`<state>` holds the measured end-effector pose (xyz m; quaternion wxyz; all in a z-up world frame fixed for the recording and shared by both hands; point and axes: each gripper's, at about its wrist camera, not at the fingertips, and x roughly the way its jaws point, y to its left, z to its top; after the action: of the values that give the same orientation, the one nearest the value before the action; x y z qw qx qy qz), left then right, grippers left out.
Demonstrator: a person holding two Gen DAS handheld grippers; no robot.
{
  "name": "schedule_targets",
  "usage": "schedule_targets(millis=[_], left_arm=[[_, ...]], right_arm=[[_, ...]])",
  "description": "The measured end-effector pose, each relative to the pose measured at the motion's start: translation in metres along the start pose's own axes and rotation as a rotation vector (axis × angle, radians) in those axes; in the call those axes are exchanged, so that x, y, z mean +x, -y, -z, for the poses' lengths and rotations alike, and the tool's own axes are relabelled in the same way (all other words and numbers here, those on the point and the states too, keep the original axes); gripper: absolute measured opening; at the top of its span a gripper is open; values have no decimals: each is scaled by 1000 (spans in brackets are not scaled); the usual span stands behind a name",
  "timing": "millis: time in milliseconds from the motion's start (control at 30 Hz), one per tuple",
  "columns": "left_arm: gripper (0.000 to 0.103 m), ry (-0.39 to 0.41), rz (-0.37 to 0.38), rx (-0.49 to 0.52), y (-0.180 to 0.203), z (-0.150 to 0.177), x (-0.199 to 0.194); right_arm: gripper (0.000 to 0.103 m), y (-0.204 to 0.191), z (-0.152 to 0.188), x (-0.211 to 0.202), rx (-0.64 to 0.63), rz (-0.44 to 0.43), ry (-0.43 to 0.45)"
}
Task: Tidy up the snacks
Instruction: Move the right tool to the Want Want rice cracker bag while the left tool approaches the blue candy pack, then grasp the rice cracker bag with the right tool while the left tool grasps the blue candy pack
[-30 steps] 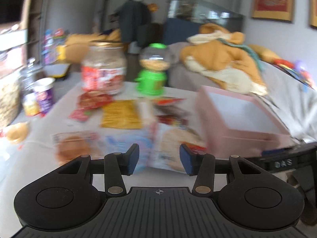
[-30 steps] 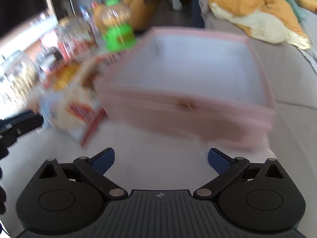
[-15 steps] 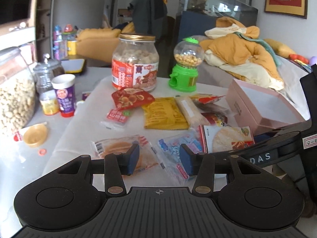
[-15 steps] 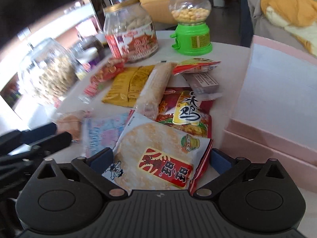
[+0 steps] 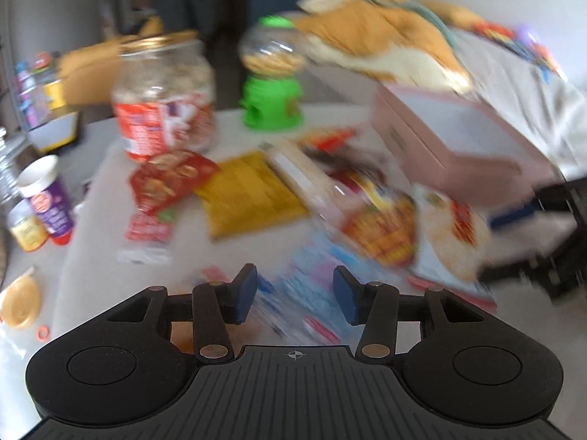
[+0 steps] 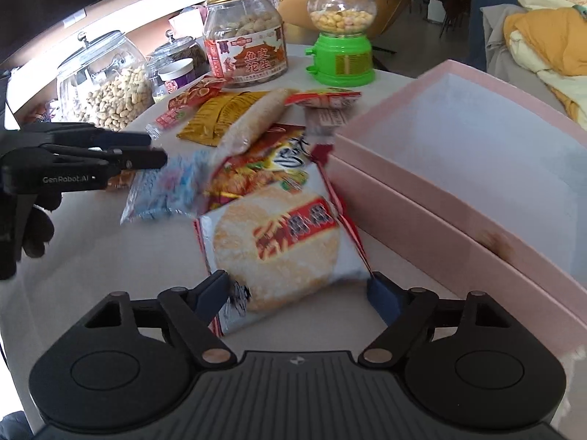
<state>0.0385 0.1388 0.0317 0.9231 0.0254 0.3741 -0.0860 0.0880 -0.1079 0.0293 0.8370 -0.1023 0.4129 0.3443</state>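
A rice-cracker packet lies on the white table beside the open pink box. My right gripper straddles the packet's near end. Its jaws are closing, with each pad at an edge of the packet and not pressing on it. Left of it lies a blue-and-pink packet, blurred in the right wrist view. My left gripper hovers at that packet's far end. In the blurred left wrist view the left gripper stands partly open over the blue packet, with a clear gap between the pads.
More snacks lie behind: a red packet, a long rice bar and a yellow packet. A labelled nut jar, a green candy dispenser and a glass peanut jar stand at the back.
My right gripper swung from the pink box to the rice-cracker packet, came down on it and narrowed its jaws. The left gripper moved forward over the blue packet, and its view is blurred again.
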Motion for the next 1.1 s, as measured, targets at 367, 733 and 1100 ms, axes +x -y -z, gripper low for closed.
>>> schedule_targets(millis=[367, 733, 1100], left_arm=[[54, -49, -88, 375, 67, 13, -10], [53, -48, 108, 6, -18, -20, 19], [61, -21, 34, 289, 56, -5, 9]], right_arm=[[94, 10, 11, -2, 34, 17, 49], [103, 1, 29, -1, -6, 38, 114], [103, 1, 26, 1, -10, 32, 104]])
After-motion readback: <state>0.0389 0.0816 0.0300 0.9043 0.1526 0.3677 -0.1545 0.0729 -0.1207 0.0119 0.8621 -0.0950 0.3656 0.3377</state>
